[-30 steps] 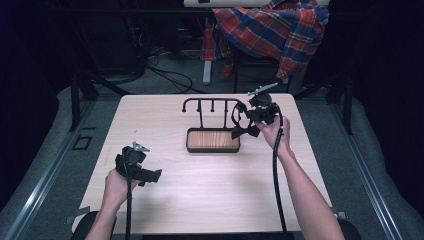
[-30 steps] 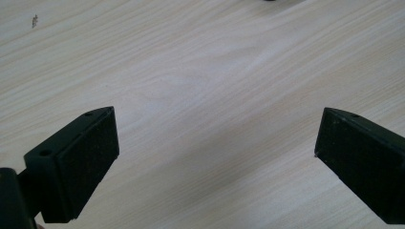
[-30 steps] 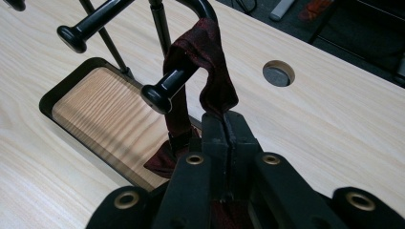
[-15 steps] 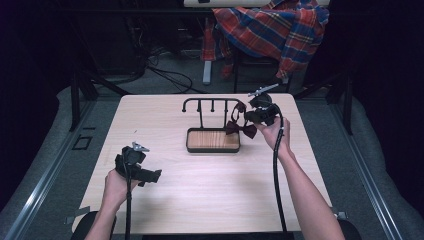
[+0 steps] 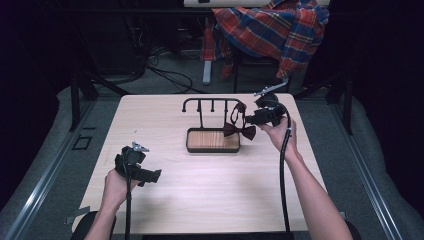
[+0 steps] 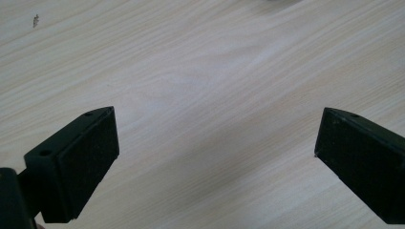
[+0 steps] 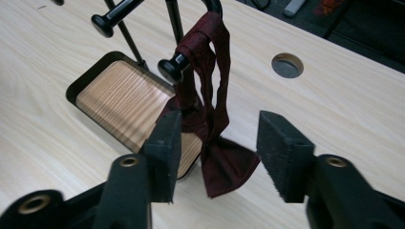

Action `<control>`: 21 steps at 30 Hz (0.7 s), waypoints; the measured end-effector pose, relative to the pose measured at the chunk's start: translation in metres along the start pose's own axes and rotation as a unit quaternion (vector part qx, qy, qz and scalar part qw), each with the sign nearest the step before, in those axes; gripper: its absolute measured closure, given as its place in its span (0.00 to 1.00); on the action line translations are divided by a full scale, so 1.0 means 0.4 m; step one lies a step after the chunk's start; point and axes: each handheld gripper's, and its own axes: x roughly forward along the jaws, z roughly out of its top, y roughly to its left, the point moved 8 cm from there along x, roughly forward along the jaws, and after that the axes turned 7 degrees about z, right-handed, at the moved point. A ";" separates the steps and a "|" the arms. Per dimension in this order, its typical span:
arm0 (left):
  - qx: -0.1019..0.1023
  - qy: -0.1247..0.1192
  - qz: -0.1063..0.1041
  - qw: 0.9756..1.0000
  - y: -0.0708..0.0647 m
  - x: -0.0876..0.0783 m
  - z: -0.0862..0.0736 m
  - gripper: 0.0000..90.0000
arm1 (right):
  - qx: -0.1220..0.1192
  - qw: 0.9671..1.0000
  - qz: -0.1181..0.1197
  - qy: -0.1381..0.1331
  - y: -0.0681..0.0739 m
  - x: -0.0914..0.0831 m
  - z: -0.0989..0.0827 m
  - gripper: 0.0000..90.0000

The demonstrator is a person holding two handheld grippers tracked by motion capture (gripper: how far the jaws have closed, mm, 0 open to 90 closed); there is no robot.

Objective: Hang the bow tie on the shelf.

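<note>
Bow tie [image 7: 224,162] hanging by its strap from the right end of the rack [image 5: 212,102], dangling over the right edge of the tray [image 5: 212,141]. Right gripper [image 7: 217,143] just beside it, jaws part open either side of the bow, gripping nothing. Looks like the hanging step finishing: next, backing off without snagging the strap. Left gripper [image 6: 215,143] low over bare table [image 6: 200,62], near left, jaws wide, empty.

Your table [image 5: 210,190] is light wood-grain; one black stand [image 5: 212,140] with a wooden tray base sits near its far centre.
</note>
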 end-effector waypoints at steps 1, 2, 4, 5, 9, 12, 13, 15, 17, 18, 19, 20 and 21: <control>0.000 0.000 0.000 1.000 0.000 0.000 0.000 0.01 | 0.001 1.000 0.001 0.002 0.001 -0.004 -0.003 0.51; 0.000 0.000 0.000 1.000 0.000 0.000 0.000 0.01 | 0.001 1.000 0.002 0.001 0.002 -0.008 -0.005 0.49; 0.001 0.000 0.000 1.000 0.000 0.000 -0.001 0.01 | 0.000 1.000 0.004 0.006 0.003 -0.017 -0.011 0.44; 0.000 0.000 0.000 1.000 0.000 0.000 -0.001 0.01 | 0.000 1.000 0.005 0.008 0.003 -0.020 -0.015 0.42; 0.001 0.000 0.000 1.000 -0.001 0.000 -0.001 0.01 | -0.001 1.000 0.008 0.019 0.002 -0.038 -0.033 0.35; 0.000 0.000 -0.002 1.000 -0.002 0.001 -0.001 0.01 | -0.005 1.000 0.012 0.018 0.002 -0.050 -0.045 0.32; 0.000 0.002 -0.003 1.000 -0.002 0.001 -0.001 0.01 | -0.008 1.000 0.014 0.020 0.003 -0.056 -0.050 0.30; -0.001 0.002 -0.004 1.000 -0.002 0.001 -0.001 0.01 | -0.010 1.000 0.016 0.023 0.006 -0.064 -0.059 0.26; 0.000 0.002 -0.004 1.000 -0.001 0.001 -0.002 0.01 | -0.013 0.999 0.023 0.029 0.010 -0.073 -0.069 0.23; 0.000 0.002 -0.004 1.000 -0.001 0.001 -0.002 0.01 | -0.016 0.999 0.020 0.031 0.011 -0.077 -0.075 0.22; 0.000 0.002 -0.003 1.000 0.000 0.001 -0.002 0.01 | -0.018 0.999 0.020 0.034 0.013 -0.081 -0.080 0.21; 0.001 0.002 -0.004 1.000 0.000 0.000 -0.002 0.01 | -0.020 0.999 0.019 0.036 0.015 -0.085 -0.087 0.20; 0.001 0.002 -0.003 1.000 0.000 0.000 -0.003 0.01 | -0.021 0.999 0.019 0.039 0.017 -0.088 -0.093 0.19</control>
